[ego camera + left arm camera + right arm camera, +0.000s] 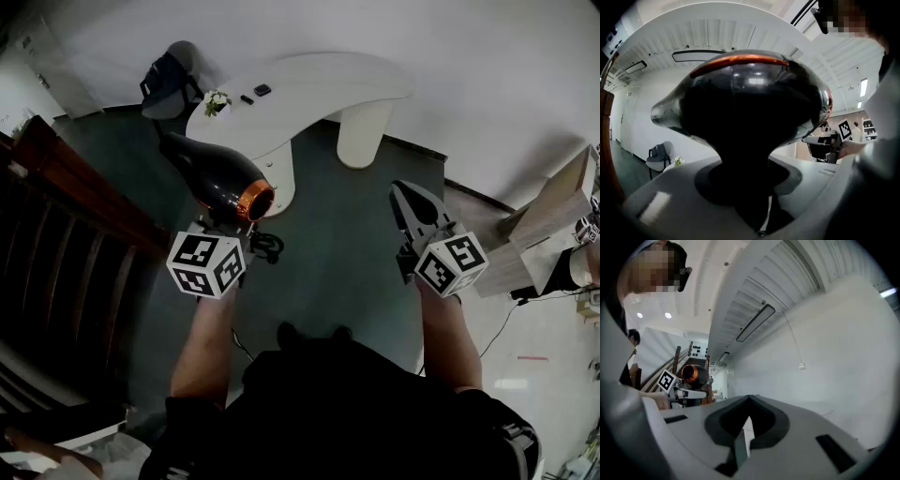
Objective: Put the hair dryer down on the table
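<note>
Head view, with both gripper views. We show the left gripper (pixel 228 230) clamped on the handle of the hair dryer (pixel 217 178). In the left gripper view its jaws close around the dark handle, and the glossy black body (pixel 750 108) fills the field above them. The dryer is carried in the air, not resting on anything.

In the head view its long axis runs from the orange-ringed end at about 4 o'clock to the tapered end at about 10 o'clock. The handle drops from the body into the jaws, and the cord (pixel 267 246) hangs just beside them.

The white table (pixel 309 89) lies at 12 to 1 o'clock from the left gripper, and the dryer's body overlaps the table's near edge in this view. We judge that the set-down turns on this relation: carry the dryer onward toward 1 o'clock, over bare tabletop, then lower it onto its side. The small dark items (pixel 262 90) and the flowers (pixel 216 101) near the far edge should be avoided.

The right gripper (pixel 412 202) hangs at 3 o'clock from the dryer, well apart, with its jaws together on nothing (pixel 747 413). The left hand is plainly the nearer, and already the loaded one.
</note>
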Available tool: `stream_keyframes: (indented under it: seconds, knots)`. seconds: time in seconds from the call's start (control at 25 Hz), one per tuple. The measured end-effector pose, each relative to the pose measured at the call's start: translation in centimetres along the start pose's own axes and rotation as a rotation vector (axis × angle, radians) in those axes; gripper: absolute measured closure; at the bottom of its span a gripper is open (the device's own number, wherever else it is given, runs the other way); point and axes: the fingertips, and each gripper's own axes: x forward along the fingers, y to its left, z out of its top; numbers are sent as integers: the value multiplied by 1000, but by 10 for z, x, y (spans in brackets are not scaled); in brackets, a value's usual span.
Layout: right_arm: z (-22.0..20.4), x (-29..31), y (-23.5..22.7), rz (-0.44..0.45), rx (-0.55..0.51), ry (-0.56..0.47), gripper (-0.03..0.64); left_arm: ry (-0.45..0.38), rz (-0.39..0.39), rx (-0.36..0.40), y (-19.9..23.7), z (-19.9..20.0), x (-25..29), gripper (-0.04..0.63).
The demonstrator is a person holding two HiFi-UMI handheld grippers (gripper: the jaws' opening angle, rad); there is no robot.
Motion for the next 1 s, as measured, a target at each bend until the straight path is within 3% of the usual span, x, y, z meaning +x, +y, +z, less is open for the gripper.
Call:
stream_keyframes:
  seconds: [0.48,1.0]
  knots:
    - [4,-19,-30,-13,40,-31,605,15,29,-4,-9,-5,10,426]
    - [-4,-83,-89,-12,105,-42,604,17,34,-23,-75,-15,46,426]
